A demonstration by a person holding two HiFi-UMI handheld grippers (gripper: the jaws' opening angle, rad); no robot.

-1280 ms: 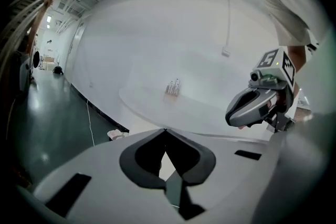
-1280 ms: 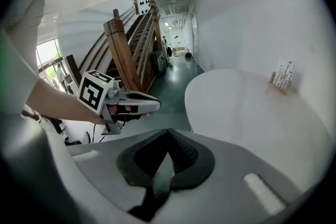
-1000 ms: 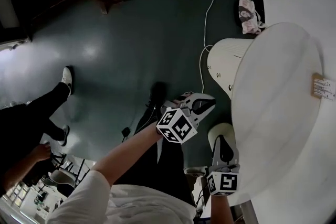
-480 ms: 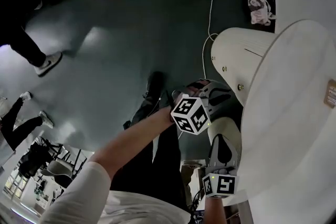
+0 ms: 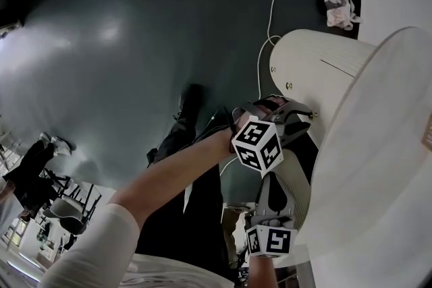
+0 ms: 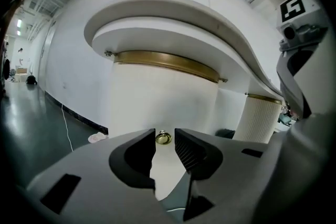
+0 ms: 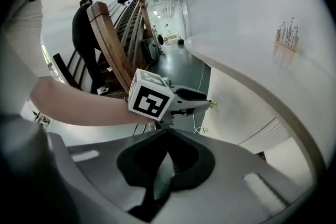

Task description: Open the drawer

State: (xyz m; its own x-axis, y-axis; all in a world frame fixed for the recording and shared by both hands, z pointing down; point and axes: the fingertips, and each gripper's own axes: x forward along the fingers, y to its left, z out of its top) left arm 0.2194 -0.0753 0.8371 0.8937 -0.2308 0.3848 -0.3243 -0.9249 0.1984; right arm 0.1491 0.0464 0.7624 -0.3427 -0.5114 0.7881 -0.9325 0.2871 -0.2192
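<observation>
Now left gripper (image 6: 165,150) jaws just opening, spread, brass knob (image 6: 163,138) in gap, untouched; right gripper (image 7: 168,136) jaws together, empty.

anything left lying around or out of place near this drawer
A crumpled patterned cloth lies on the floor by the white counter's base, and a white cable trails loose across the floor beside it. Both look left behind. The brass knob shows no damage.
</observation>
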